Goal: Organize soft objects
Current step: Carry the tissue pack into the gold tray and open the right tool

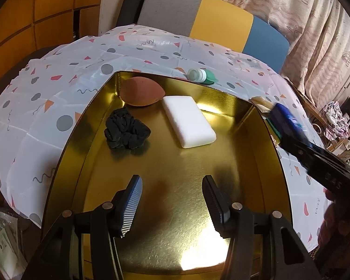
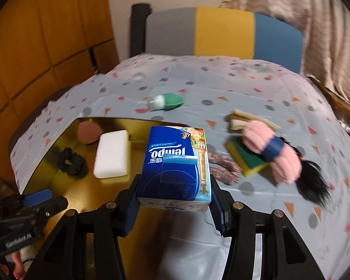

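A gold tray (image 1: 175,210) (image 2: 86,191) holds a brown puff (image 1: 141,91) (image 2: 89,131), a white sponge block (image 1: 188,120) (image 2: 112,154) and a black scrunchie (image 1: 126,129) (image 2: 71,161). My left gripper (image 1: 172,206) is open and empty above the tray's near part. My right gripper (image 2: 173,206) is shut on a blue Tempo tissue pack (image 2: 175,163) and holds it above the tray's right edge; it shows in the left wrist view (image 1: 289,121) at the right.
On the patterned tablecloth (image 2: 245,86) lie a green and white container (image 1: 199,75) (image 2: 165,101), a yellow-green scouring sponge (image 2: 247,161), a pink fluffy item with a blue band (image 2: 270,151), black hair-like fibres (image 2: 315,184), a pinkish scrunchie (image 2: 224,166) and a beige cloth (image 2: 240,119). A chair (image 2: 221,32) stands behind.
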Demonstrator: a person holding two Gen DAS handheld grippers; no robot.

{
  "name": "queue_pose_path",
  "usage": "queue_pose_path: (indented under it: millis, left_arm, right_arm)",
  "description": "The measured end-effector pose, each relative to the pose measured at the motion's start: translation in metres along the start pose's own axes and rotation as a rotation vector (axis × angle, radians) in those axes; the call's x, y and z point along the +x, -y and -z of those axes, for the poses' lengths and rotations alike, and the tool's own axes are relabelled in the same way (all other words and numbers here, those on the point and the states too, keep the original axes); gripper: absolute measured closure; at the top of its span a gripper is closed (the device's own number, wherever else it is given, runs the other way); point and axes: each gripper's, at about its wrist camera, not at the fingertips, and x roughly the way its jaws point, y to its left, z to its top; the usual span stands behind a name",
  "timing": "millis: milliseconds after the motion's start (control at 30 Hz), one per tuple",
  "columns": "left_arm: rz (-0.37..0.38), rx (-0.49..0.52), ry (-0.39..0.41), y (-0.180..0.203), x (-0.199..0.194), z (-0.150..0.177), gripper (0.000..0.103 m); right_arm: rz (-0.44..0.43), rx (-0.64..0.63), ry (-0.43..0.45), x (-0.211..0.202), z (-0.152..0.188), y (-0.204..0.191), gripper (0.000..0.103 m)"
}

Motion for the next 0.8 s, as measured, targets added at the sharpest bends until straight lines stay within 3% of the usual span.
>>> queue_pose_path:
  millis: [300, 567, 800]
  left_arm:
    - [0.007, -0.012, -0.005, -0.004, 0.0, 0.0, 0.049]
    - [0.012, -0.018, -0.002, -0.005, -0.002, -0.002, 0.049]
    - [0.013, -0.012, -0.002, -0.003, -0.003, 0.0, 0.049]
  right_arm:
    - [-0.008, -0.118, -0.089, 0.047, -0.022, -0.03, 0.05]
    - [0.008, -0.148, -0.17, 0.082, -0.036, -0.038, 0.05]
    - [-0.005, -0.122, -0.15, 0.082, -0.042, -0.031, 0.047]
